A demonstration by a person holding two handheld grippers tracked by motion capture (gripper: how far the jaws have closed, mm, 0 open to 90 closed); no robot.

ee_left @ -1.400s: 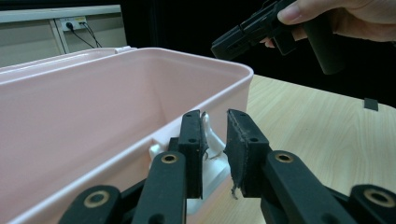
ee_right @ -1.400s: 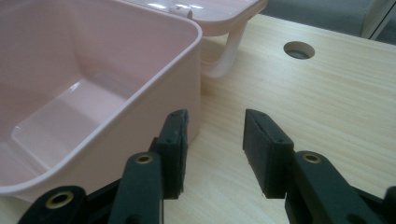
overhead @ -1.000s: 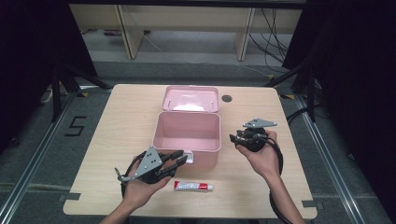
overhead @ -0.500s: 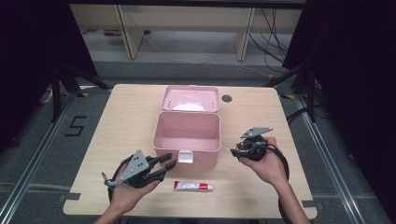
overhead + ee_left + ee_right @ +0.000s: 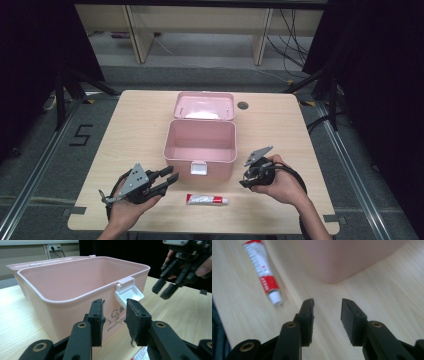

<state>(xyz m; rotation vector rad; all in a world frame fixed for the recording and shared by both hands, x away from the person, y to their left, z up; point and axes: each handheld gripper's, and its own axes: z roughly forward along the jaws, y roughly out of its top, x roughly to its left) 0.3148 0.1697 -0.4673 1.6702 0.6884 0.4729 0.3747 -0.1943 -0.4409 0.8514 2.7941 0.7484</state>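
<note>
Lying flat on the table (image 5: 125,120) just before the open pink box (image 5: 200,137), between the two hands: a red-and-white tube (image 5: 206,199), cap toward the right gripper (image 5: 244,183). Hovering low beside the box's right front corner, jaws parted and empty, tube ahead and apart. Opening just now, left gripper (image 5: 169,178) empty, resting level in the left hand (image 5: 127,207), aiming at the box's white latch (image 5: 128,291).

Pink box (image 5: 200,141), red-and-white tube (image 5: 206,200), pale wooden table (image 5: 135,125)
</note>
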